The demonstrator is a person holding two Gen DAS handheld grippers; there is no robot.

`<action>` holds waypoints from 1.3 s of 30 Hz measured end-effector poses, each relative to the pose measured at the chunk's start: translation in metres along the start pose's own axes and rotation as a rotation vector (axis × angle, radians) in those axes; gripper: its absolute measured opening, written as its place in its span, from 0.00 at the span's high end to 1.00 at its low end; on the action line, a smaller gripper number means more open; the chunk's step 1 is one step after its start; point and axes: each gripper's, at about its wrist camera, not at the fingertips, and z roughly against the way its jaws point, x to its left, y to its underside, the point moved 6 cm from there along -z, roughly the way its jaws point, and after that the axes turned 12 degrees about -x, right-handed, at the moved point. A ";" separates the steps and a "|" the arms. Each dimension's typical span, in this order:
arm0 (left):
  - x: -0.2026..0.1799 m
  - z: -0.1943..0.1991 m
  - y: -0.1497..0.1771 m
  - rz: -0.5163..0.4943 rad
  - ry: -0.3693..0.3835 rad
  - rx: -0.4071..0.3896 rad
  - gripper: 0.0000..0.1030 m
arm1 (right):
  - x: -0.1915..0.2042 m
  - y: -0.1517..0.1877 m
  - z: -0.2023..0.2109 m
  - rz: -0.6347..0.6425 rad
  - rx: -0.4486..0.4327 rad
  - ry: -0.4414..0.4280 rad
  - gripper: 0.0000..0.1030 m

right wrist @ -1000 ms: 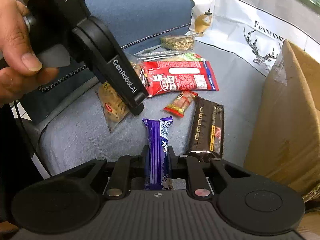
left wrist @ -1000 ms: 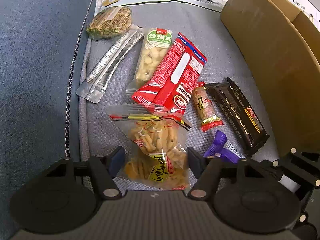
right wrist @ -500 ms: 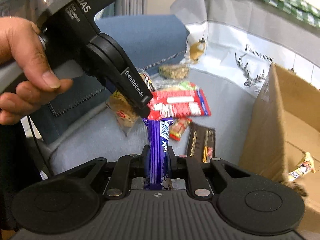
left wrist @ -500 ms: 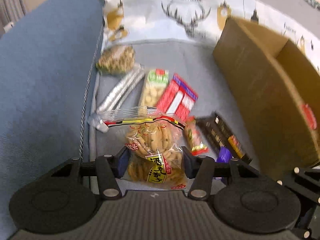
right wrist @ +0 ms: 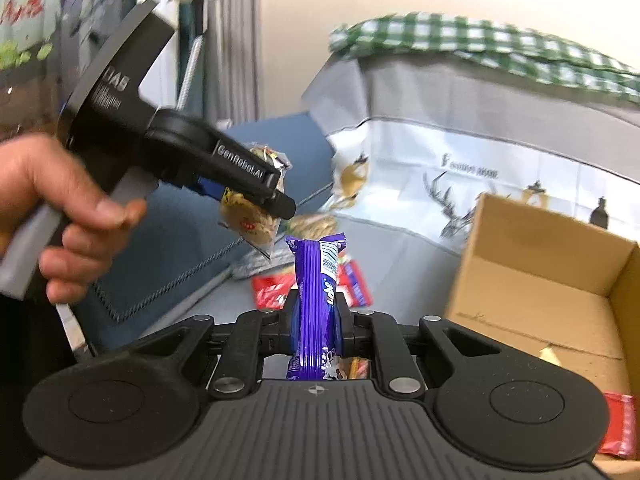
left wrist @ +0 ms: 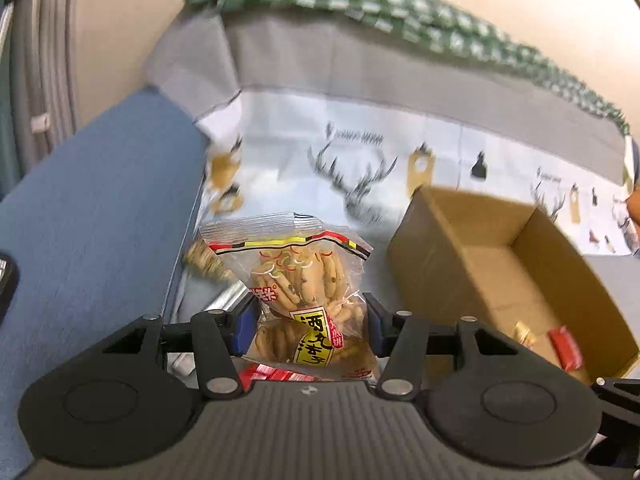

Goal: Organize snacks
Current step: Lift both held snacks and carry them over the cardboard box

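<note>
My left gripper [left wrist: 306, 326] is shut on a clear bag of biscuits [left wrist: 298, 280] with a yellow label, held up off the sofa. In the right wrist view that left gripper [right wrist: 276, 196] shows at upper left in a person's hand, the biscuit bag [right wrist: 250, 216] hanging from it. My right gripper [right wrist: 316, 324] is shut on a purple wrapped bar [right wrist: 316, 296] that stands upright between the pads. An open cardboard box [left wrist: 516, 264] sits to the right with a few small snacks inside; the box [right wrist: 560, 272] is also at right in the right wrist view.
Red packets [right wrist: 352, 284] and a seeded snack [right wrist: 314, 224] lie on the grey sofa seat below. A blue armrest [left wrist: 92, 220] rises on the left. A deer-print cover [left wrist: 360, 168] and a green checked cloth [left wrist: 400, 8] drape the backrest.
Both grippers have risen from the seat with their snacks and tilted up. The snack pile has dropped out of the left view, and the box interior now shows.
</note>
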 end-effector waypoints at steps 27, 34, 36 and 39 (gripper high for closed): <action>-0.172 -0.023 -0.009 -0.118 0.235 -0.208 0.43 | -0.224 -0.040 0.067 -0.126 -0.168 0.427 0.84; -0.202 -0.031 0.004 -0.148 0.273 -0.256 0.43 | -0.236 -0.032 0.058 -0.112 -0.140 0.452 0.84; -0.209 -0.037 0.010 -0.185 0.268 -0.253 0.43 | -0.237 -0.032 0.057 -0.106 -0.133 0.457 0.84; -0.214 -0.040 0.011 -0.174 0.290 -0.258 0.43 | -0.239 -0.029 0.056 -0.099 -0.119 0.463 0.84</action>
